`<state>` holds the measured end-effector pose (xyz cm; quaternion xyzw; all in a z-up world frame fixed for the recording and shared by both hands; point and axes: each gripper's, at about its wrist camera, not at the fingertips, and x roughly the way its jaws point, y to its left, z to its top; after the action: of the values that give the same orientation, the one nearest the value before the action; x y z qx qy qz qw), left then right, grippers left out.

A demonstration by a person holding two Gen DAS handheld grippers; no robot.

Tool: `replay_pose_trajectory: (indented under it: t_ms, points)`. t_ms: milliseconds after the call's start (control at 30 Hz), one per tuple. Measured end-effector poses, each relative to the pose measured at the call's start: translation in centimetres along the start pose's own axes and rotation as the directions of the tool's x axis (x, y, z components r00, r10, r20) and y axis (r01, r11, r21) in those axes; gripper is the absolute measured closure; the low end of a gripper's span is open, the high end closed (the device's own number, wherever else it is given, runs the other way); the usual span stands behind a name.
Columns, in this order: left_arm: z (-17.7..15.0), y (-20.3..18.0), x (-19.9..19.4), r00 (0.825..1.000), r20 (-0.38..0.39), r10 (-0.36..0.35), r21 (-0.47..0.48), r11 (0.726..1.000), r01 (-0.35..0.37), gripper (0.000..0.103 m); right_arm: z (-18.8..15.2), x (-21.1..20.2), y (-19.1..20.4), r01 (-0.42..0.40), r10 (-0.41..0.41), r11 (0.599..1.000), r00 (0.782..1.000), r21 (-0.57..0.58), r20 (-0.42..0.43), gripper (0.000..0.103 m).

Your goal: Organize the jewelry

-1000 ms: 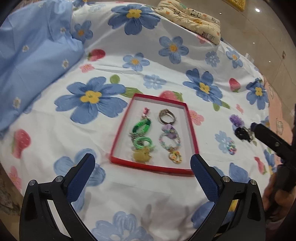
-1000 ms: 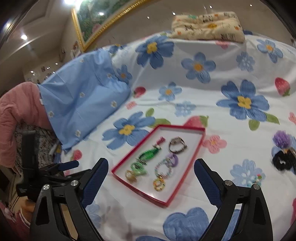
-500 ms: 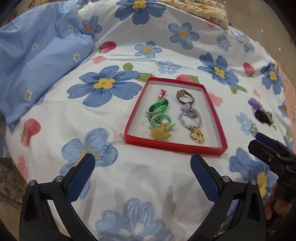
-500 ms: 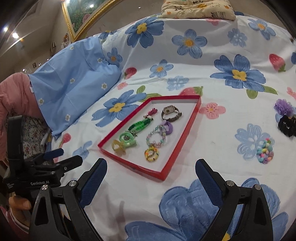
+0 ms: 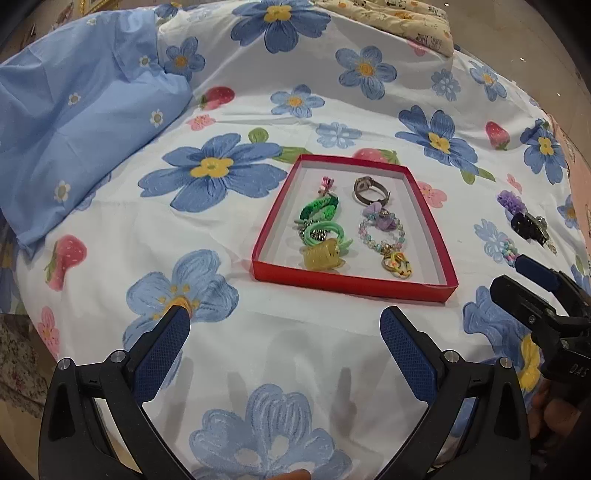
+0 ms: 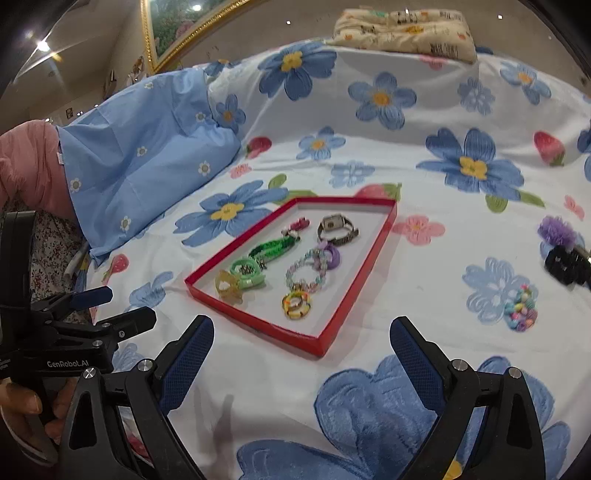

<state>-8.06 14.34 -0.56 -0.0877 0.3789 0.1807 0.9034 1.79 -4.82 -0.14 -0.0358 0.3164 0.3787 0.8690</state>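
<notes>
Bedsheet (image 5: 332, 74): white with blue flowers and strawberries, spread over the whole surface; we note a blue pillow (image 5: 74, 110) at its left and a cream cushion (image 6: 402, 33) at the far edge.

Left gripper (image 5: 284, 328): jaws spread wide, nothing between them, hovering just short of the tray's near rim.

Right gripper (image 6: 301, 336): likewise spread and empty, near the tray's right corner.

Tray (image 5: 436, 236): red, shallow, mid-sheet. In it we count a watch (image 5: 369, 190), a green bracelet (image 5: 319, 208), a green ring (image 5: 325, 232), a yellow clip (image 5: 323, 254), a bead bracelet (image 5: 382, 229) and a yellow charm (image 5: 397, 264).

Loose on the sheet, right of the tray: a purple scrunchie (image 6: 557, 230), a black clip (image 6: 567, 264), a pastel bead piece (image 6: 521, 308).
</notes>
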Motion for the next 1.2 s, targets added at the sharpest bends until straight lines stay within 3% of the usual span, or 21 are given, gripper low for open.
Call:
replay_pose_trajectory:
  t_ms: [1200]
  points:
    - [-0.18, -0.48, -0.31, 1.000, 0.018, 0.023, 0.047, 0.999, -0.024, 0.000, -0.29, 0.53, 0.75, -0.007, 0.007, 1.000, 1.000, -0.022, -0.020, 0.005]
